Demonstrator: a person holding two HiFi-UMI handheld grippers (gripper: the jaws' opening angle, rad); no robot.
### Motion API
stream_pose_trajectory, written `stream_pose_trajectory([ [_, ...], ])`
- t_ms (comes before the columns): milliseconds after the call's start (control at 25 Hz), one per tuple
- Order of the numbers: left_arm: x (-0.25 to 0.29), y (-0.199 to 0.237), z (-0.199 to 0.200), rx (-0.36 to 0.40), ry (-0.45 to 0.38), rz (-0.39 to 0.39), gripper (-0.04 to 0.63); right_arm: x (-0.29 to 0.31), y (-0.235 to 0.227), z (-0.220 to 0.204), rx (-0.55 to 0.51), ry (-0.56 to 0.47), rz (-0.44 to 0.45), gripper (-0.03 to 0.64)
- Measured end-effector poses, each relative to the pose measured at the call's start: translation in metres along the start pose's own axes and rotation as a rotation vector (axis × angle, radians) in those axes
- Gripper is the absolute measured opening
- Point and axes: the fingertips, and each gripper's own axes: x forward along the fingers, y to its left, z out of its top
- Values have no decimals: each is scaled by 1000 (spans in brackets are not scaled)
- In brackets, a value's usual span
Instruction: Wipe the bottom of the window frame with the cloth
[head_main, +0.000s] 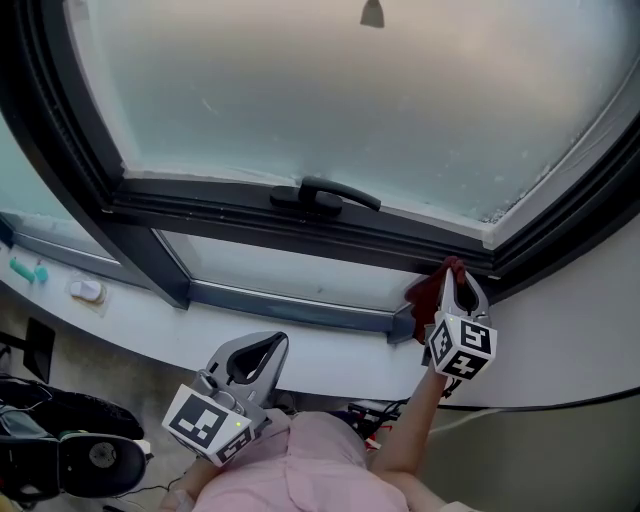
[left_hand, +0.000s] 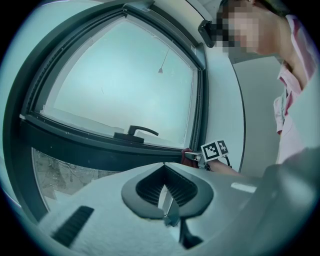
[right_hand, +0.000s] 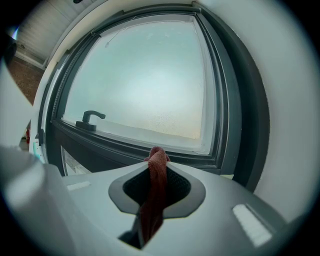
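Gripping a dark red cloth (right_hand: 156, 192) in my right gripper (right_hand: 158, 159), I hold its bunched end up at the bottom rail of the dark window frame (head_main: 250, 215), near the frame's right corner. The jaws are clenched on the cloth, which trails down between them. My left gripper (head_main: 262, 352) sits low, well apart from the window, jaws drawn together with nothing between them. A black handle (head_main: 325, 195) sits mid-rail.
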Motion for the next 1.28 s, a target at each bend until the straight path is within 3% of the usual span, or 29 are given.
stream_pose_trajectory([
  [200, -2, -1, -1, 0, 0, -1, -3, 0, -1, -1, -2, 2, -17, 51],
  [520, -4, 4, -1, 1, -2, 21, -2, -5, -42, -8, 14, -1, -141, 49],
  [1280, -6, 19, 5, -11, -36, 52, -2, -7, -80, -15, 24, 30, -244, 49],
])
